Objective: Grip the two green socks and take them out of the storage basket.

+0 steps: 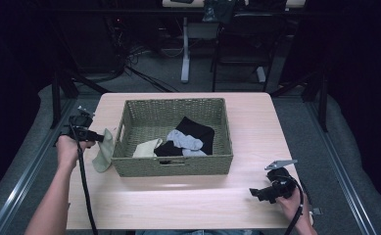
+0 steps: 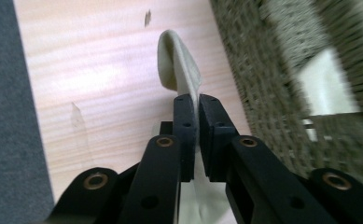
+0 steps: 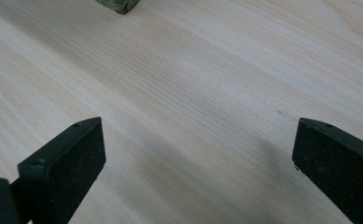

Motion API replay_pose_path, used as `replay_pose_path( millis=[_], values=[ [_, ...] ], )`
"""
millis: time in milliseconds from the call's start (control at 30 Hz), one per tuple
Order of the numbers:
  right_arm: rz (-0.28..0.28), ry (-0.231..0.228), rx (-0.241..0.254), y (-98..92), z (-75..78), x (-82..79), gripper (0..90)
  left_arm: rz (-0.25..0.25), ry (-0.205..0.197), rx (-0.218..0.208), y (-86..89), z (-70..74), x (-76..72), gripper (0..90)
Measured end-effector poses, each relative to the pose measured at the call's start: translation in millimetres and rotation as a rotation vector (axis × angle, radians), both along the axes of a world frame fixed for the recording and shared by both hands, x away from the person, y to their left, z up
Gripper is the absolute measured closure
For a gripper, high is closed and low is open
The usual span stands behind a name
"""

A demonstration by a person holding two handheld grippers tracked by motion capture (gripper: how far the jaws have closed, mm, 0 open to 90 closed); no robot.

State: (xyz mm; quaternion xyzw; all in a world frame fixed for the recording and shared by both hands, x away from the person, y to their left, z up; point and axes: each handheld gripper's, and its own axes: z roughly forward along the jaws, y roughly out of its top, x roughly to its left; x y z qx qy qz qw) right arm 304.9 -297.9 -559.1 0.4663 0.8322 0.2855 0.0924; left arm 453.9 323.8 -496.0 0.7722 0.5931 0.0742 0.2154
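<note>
A pale green sock [image 1: 104, 151] hangs over the table just left of the woven basket [image 1: 144, 166], and my left gripper [image 1: 100, 137] is shut on its top end. In the left gripper view the sock [image 2: 179, 65] is pinched between the black pads [image 2: 184, 126] and droops toward the wood. Inside the basket lie a cream sock [image 1: 146, 147], a grey sock [image 1: 184, 140] and a black cloth [image 1: 198, 131]. My right gripper [image 1: 254, 193] rests low over the table at the front right, jaws wide apart with bare wood between its fingertips [image 3: 67, 158].
The basket's wall [image 2: 282, 93] stands close on the right in the left gripper view; its corner [image 3: 118, 4] shows far off in the right gripper view. The wooden table [image 1: 178, 200] ends in grey floor [image 2: 6, 116]. Chairs and a desk leg stand behind.
</note>
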Motion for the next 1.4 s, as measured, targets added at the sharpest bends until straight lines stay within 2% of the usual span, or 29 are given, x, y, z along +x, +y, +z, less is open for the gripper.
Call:
replay_pose_path(
  millis=[133, 200, 267, 367, 433, 567, 767, 933, 1133, 1300, 1400],
  values=[
    [0.0, 0.0, 0.0, -0.1, 0.1, -0.1, 1.9, 0.012, 0.033, -0.008, 1.0, -15.4, 1.5, 80.2],
    [-0.001, 0.001, 0.001, -0.1, -0.1, 0.0, 1.9, 0.017, 0.04, -0.021, 1.9, -17.3, 1.5, 71.1],
    [-0.003, 0.0, 0.001, -0.1, -0.2, -0.1, 1.9, 0.023, 0.03, -0.017, 1.7, -13.3, 0.4, 57.3],
    [-0.003, 0.0, 0.001, -0.1, -0.2, 0.0, 1.9, 0.032, 0.003, 0.002, 0.4, 1.5, -1.4, 38.1],
    [-0.001, -0.001, 0.0, 0.1, -0.1, 0.0, 1.9, 0.024, -0.014, 0.001, -0.8, 15.4, -2.3, 29.8],
    [0.005, -0.002, 0.0, 0.2, 0.2, 0.1, 1.9, 0.007, -0.085, 0.018, -9.7, 47.5, -3.8, 19.0],
    [0.006, -0.002, 0.0, 0.1, 0.4, 0.0, 1.9, -0.062, -0.17, 0.035, -41.1, 88.1, -1.8, 15.2],
    [0.006, -0.003, 0.003, 0.2, 0.4, -0.1, 1.9, -0.124, -0.192, 0.06, -72.6, 102.4, 7.0, 14.6],
    [0.007, -0.003, 0.003, -0.3, 0.6, -0.1, 2.0, -0.184, -0.182, 0.068, -108.5, 96.5, 19.0, 13.5],
    [0.012, -0.004, 0.015, 0.0, 1.0, -0.4, 2.0, -0.223, -0.144, 0.065, -130.2, 79.7, 31.4, 12.9],
    [0.01, -0.002, 0.013, 0.0, 1.0, -0.7, 2.0, -0.242, -0.122, 0.082, -140.8, 67.9, 37.6, 12.7]
  ],
)
